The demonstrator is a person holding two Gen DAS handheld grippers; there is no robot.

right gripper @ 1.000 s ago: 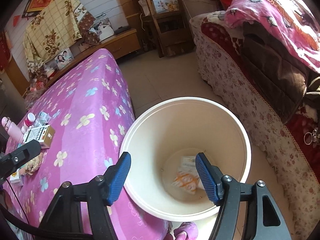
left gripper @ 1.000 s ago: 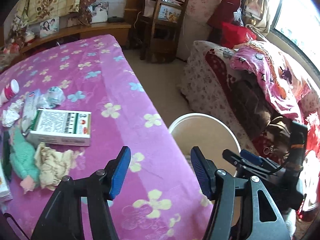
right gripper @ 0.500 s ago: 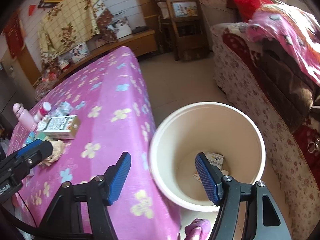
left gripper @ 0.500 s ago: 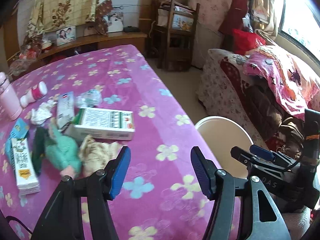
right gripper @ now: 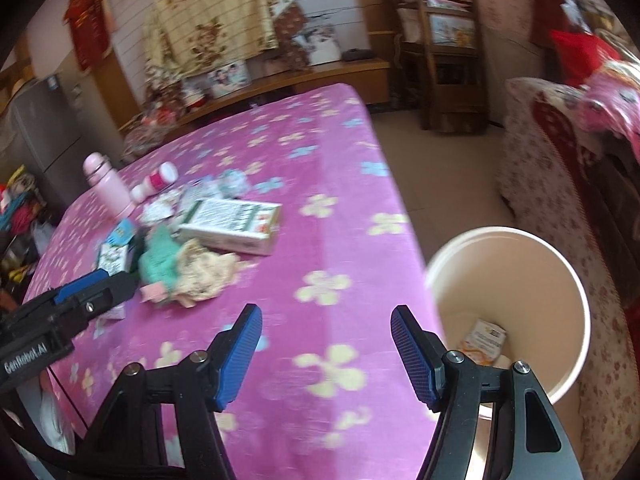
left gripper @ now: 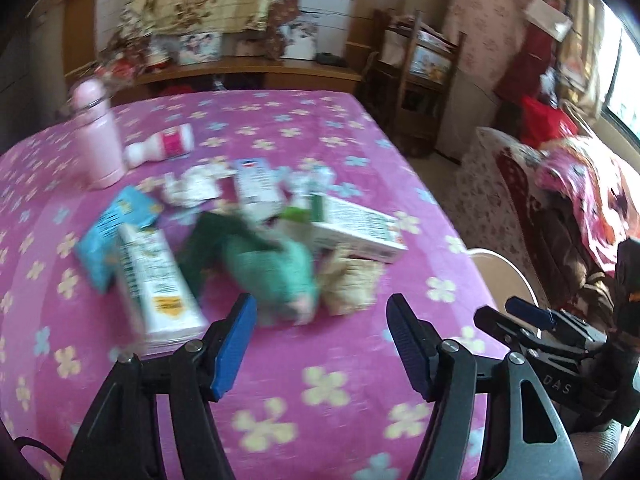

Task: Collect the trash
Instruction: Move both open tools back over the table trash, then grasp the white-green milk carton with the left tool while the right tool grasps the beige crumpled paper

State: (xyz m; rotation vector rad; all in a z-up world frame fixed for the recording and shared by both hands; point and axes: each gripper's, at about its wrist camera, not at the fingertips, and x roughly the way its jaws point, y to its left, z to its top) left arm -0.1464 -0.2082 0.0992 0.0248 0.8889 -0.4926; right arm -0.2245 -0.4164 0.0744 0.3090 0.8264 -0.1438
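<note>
A pile of trash lies on the purple flowered table [left gripper: 328, 392]: a white and green carton [left gripper: 356, 232], a teal cloth [left gripper: 276, 272], a crumpled beige tissue [left gripper: 352, 284], a tall white box [left gripper: 156, 280] and a blue packet [left gripper: 112, 228]. My left gripper [left gripper: 320, 344] hovers just short of the teal cloth, its jaws opening with nothing between them. My right gripper [right gripper: 326, 356] is open and empty over the table's near edge. The cream bin [right gripper: 516, 280] stands on the floor to its right with a packet [right gripper: 482, 340] inside. The carton [right gripper: 232, 226] and tissue [right gripper: 204, 268] show in the right wrist view too.
A pink bottle [left gripper: 96, 140] stands at the back left of the table beside a lying white and pink bottle [left gripper: 164, 146]. A sofa with floral covers [right gripper: 560, 184] runs along the right. A wooden shelf [right gripper: 444, 64] and low cabinet stand behind.
Both grippers have swung left, away from the bin and toward the trash pile. The bin has slid to the right edge of both views. The left jaws stand a little wider.
</note>
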